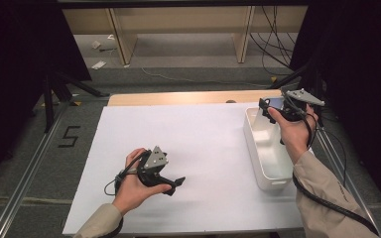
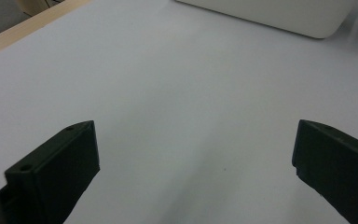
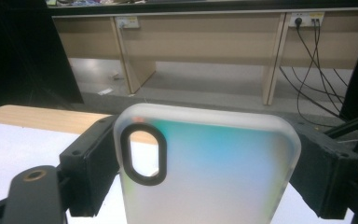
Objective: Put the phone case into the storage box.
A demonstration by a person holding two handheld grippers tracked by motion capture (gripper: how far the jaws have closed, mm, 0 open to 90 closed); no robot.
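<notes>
So the person had a gripper in each hand at a table covered with a big white sheet (image 1: 178, 148). The left gripper (image 1: 174, 184) sat low over the near part of the sheet, held in the left hand (image 1: 134, 184), with its grey three-cornered plate (image 1: 155, 158) facing up. In the left gripper view its two black jaws were spread wide apart with nothing between them, just bare white sheet underneath, and the rounded corner of the white bin (image 2: 279, 16) showed at the top of that view. The right gripper (image 1: 267, 106) was up at the far right, lifted above the far end of the white bin (image 1: 270, 171), gripped by the right hand (image 1: 293, 130) with a beige sleeve (image 1: 325, 198) behind it and a black cable (image 1: 327, 203) trailing down past the arm. That one had its jaws closed in on a phone case (image 3: 209, 168), a frosted translucent one with a bluish-green tint and a black-rimmed oval camera cutout (image 3: 143, 155), pinched across its sides and held off the table. In the high view the case (image 1: 276, 103) was just a small bluish bit between the jaws. The bin itself was a long white plastic tub sitting along the right edge of the sheet, and it looked empty as far as I could see. Past the table there was a wooden bench (image 3: 205, 42) and some loose cables (image 3: 314, 70) on the floor.
</notes>
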